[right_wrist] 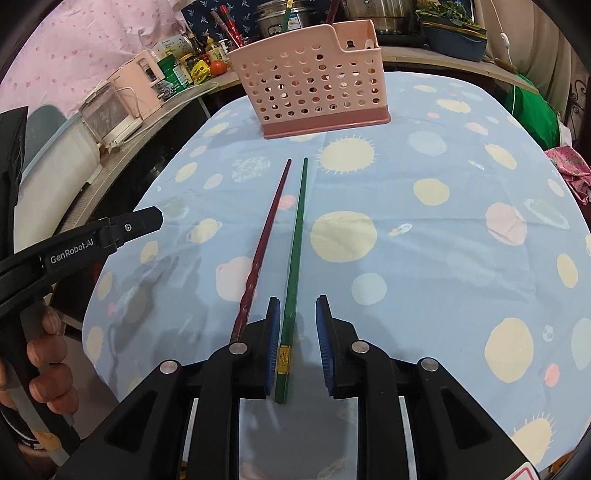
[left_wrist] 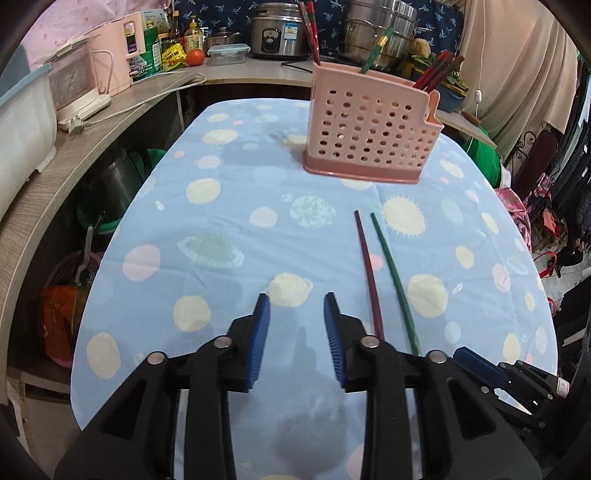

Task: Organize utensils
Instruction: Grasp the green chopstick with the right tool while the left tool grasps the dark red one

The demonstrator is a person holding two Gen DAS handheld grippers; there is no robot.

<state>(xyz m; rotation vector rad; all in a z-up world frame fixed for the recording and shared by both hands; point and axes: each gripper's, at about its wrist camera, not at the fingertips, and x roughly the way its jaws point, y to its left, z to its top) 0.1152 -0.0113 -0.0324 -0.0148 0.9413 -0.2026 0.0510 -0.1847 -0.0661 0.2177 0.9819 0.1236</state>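
A dark red chopstick (right_wrist: 264, 236) and a green chopstick (right_wrist: 295, 251) lie side by side on the blue dotted tablecloth (right_wrist: 424, 258). My right gripper (right_wrist: 294, 308) is open; the green chopstick's thick end lies between its blue pads, close to the left pad, and the red one runs just outside that finger. My left gripper (left_wrist: 296, 304) is open over bare cloth, left of the red chopstick (left_wrist: 367, 269) and green chopstick (left_wrist: 393, 273). The pink perforated utensil holder (left_wrist: 373, 133) stands at the table's far end with several chopsticks in it; the right wrist view shows the holder (right_wrist: 310, 81) too.
A curved wooden counter (left_wrist: 110, 118) on the left carries a pink appliance (left_wrist: 118, 55), bottles, a tomato, a rice cooker (left_wrist: 279, 31) and steel pots. Bags and a strainer sit under it. A hand (right_wrist: 44, 354) holds the left gripper's handle at the left of the right wrist view.
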